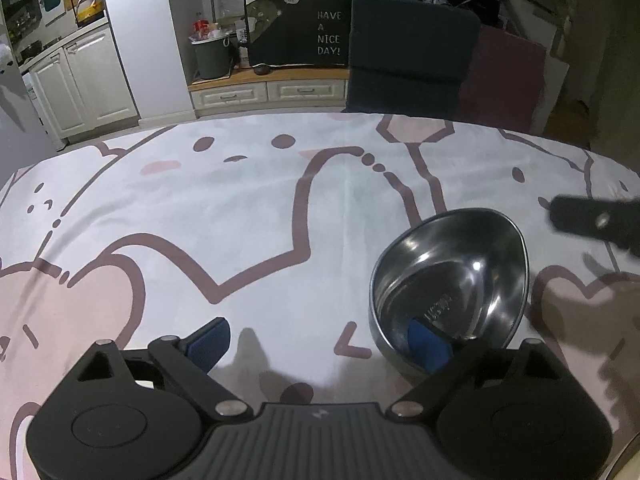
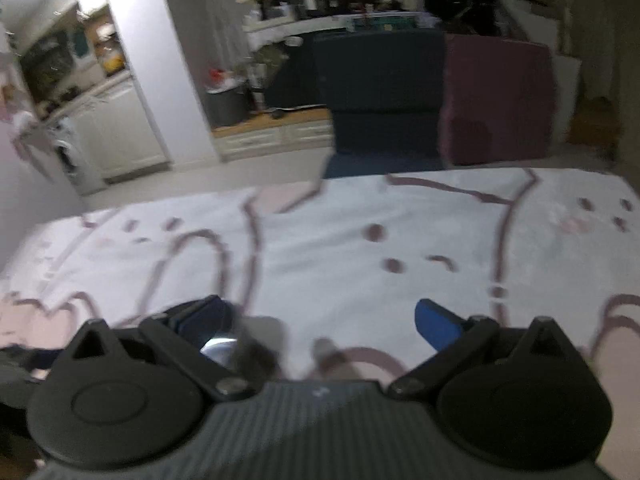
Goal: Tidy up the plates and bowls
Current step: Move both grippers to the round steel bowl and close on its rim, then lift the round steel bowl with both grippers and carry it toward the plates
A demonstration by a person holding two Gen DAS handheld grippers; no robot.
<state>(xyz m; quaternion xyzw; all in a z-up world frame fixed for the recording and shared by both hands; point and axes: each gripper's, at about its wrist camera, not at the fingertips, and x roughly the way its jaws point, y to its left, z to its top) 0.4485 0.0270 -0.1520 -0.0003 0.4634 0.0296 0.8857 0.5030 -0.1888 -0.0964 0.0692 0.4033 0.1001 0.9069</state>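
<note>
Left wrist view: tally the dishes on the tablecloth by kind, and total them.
Steel bowl: 1
Plates: 0 in view
Total: 1 dish on the tablecloth

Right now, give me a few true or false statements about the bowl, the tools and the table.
1. The steel bowl is empty. True.
2. The bowl lies upside down. False: it sits with its opening up.
3. One blue pad of the left tool is inside the bowl's rim. True.
4. The left tool is clamped shut. False: its jaws stand wide.
5. The tablecloth is plain white. False: it carries pink cartoon outlines.
</note>
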